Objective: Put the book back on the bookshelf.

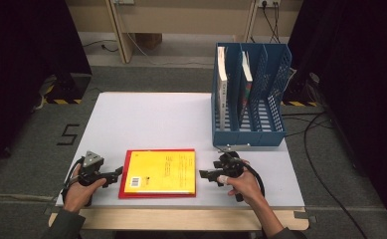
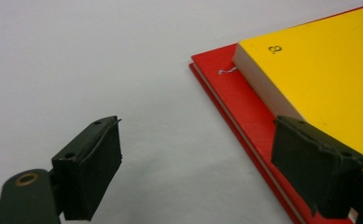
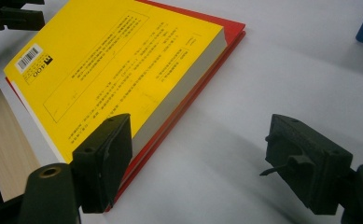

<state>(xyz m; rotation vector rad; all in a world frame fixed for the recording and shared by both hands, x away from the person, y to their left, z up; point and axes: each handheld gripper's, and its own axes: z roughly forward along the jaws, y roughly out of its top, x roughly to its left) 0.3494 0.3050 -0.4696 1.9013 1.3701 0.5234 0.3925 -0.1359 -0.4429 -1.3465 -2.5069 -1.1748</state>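
A yellow paperback book [image 1: 161,172] lies flat, back cover up, on top of a thin red hardcover book [image 1: 125,174], and the pair rests near the front edge of the white table top [image 1: 146,119], between the two grippers. The left gripper [image 1: 116,174], a black two-jaw tool with a grey three-cornered plate on top, is held in the person's left hand [image 1: 76,191] just beside the left edge of the books; its jaws stand wide apart and grip nothing. In the left gripper view one jaw hangs over bare table and the other sits above the corner of the yellow book [image 2: 328,70] and the red cover [image 2: 244,102] beneath it, whose edge sticks out past the yellow one. The right gripper [image 1: 204,175], black with a trailing cable, is held in the right hand [image 1: 243,184] just beside the right edge of the books, its jaws likewise wide open and empty. In the right gripper view one jaw stands close against the page edge of the yellow book [image 3: 114,60] and the other is over bare table; whether the pad touches the book cannot be told. Behind the right gripper stands a blue plastic file rack [image 1: 275,94] with three compartments; a white-spined book [image 1: 222,89] stands upright in its left compartment and a second book [image 1: 246,82] in the middle one.
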